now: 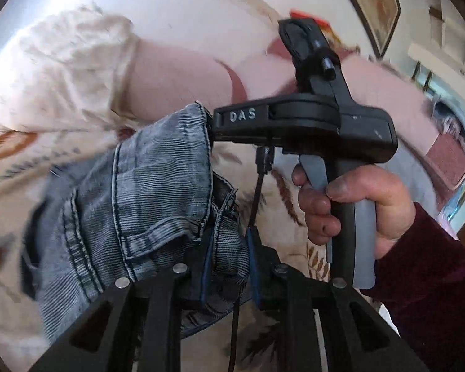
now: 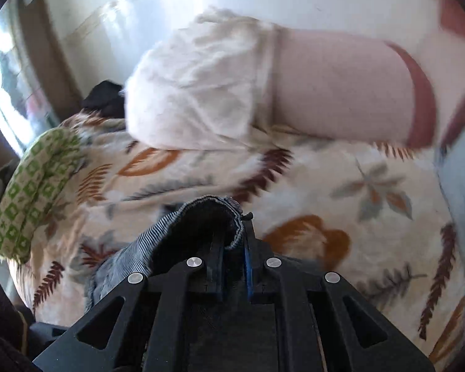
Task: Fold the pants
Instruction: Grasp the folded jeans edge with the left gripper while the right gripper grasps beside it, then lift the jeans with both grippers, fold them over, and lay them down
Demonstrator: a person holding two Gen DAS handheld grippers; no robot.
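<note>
Denim pants [image 1: 145,192], grey-blue, ribbed and thick-seamed, hang bunched above the leaf-print bed cover [image 2: 341,192]. Left gripper [image 1: 228,266] has its jaws clamped on a fold; right gripper [image 2: 234,266] has its jaws closed on the hem.

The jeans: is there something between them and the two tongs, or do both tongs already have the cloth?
Nothing visible stands between them. The left tongs are closed on a fold of the jeans, and the right tongs pinch a hem of the same denim. Below lies only the leaf-print bedspread; the white pillow lies farther back.
</note>
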